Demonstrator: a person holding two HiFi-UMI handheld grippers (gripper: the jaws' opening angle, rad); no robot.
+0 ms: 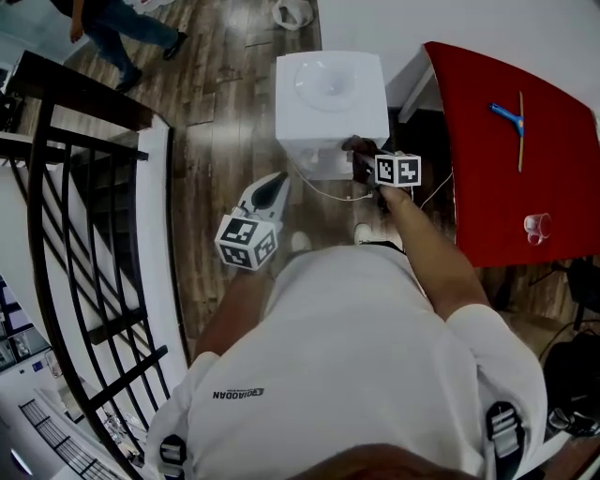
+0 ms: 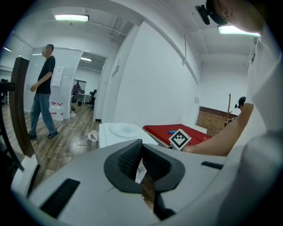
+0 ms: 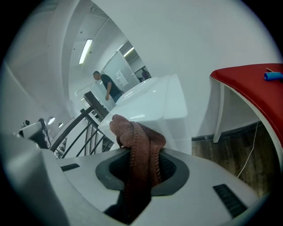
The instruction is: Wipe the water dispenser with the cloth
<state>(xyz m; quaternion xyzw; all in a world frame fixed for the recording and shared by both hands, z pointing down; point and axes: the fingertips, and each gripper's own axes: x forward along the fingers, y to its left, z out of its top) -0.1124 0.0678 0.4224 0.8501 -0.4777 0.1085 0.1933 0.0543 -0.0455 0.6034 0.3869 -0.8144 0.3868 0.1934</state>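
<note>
shoulders and white shirt [image 1: 356,356] of ours fill the lower half of the head view and hide most of the floor [image 1: 216,141] beneath us. the left gripper [image 2: 140,165] hangs just ahead of us, apart from the white water dispenser [image 1: 330,89]. its fingers [image 2: 126,161] are drawn together to a thin slit, and we see nothing caught in it. the right gripper [image 3: 140,165] reaches further forward, its fingers [image 3: 173,170] pinched on a brown cloth [image 3: 138,139] that bunches above them and trails down out of frame. from above, that cloth is only a dark blur at the dispenser's upper front edge, and we cannot tell whether it touches. the dispenser's lower body is hidden under its top. a red tabletop [image 1: 506,187] stands to its right. farther off, a person [image 1: 117,28] is cut off by the frame edge.
</note>
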